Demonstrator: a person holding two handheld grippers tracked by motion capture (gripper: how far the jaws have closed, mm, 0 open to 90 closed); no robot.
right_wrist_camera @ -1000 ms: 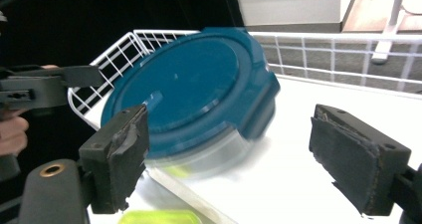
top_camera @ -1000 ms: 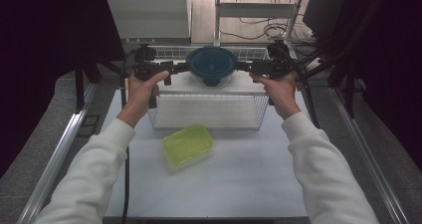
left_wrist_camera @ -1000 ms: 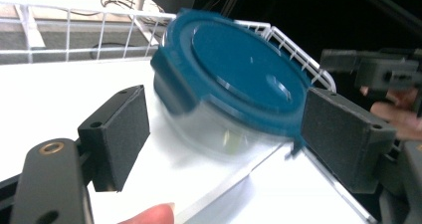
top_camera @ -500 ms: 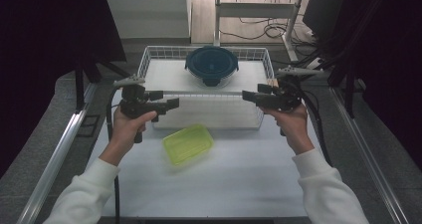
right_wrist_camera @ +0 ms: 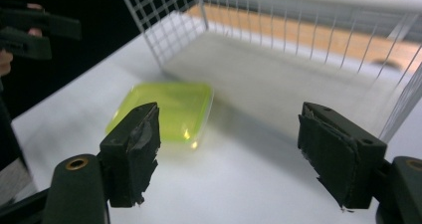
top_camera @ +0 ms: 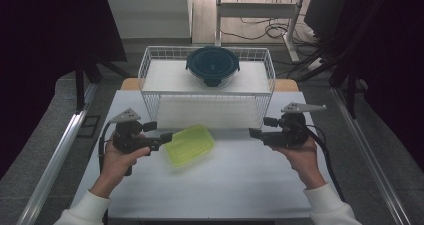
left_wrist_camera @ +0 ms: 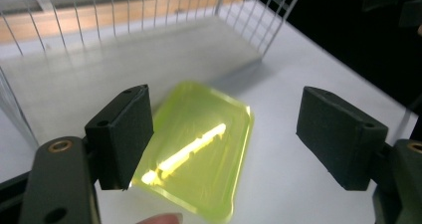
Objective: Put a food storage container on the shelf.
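Note:
A translucent yellow-green rectangular tub lies flat on the white table, just in front of the wire basket. My left gripper is held low at the tub's left end, pointing right, its jaws open. In the left gripper view the tub lies below and between the wide-open pads of that gripper, and they do not touch it. My right gripper is farther right, pointing left at the tub. This gripper is open with nothing in it, its jaws slightly narrower than a second ago.
A white wire basket stands at the back of the table, and a dark blue round lidded container sits in it. Bare white tabletop lies in front of the tub. Metal rails run along both sides of the table.
Both hands have come back from the basket's top corners and down toward the table, on either side of the tub. The tub and the blue container have not moved.

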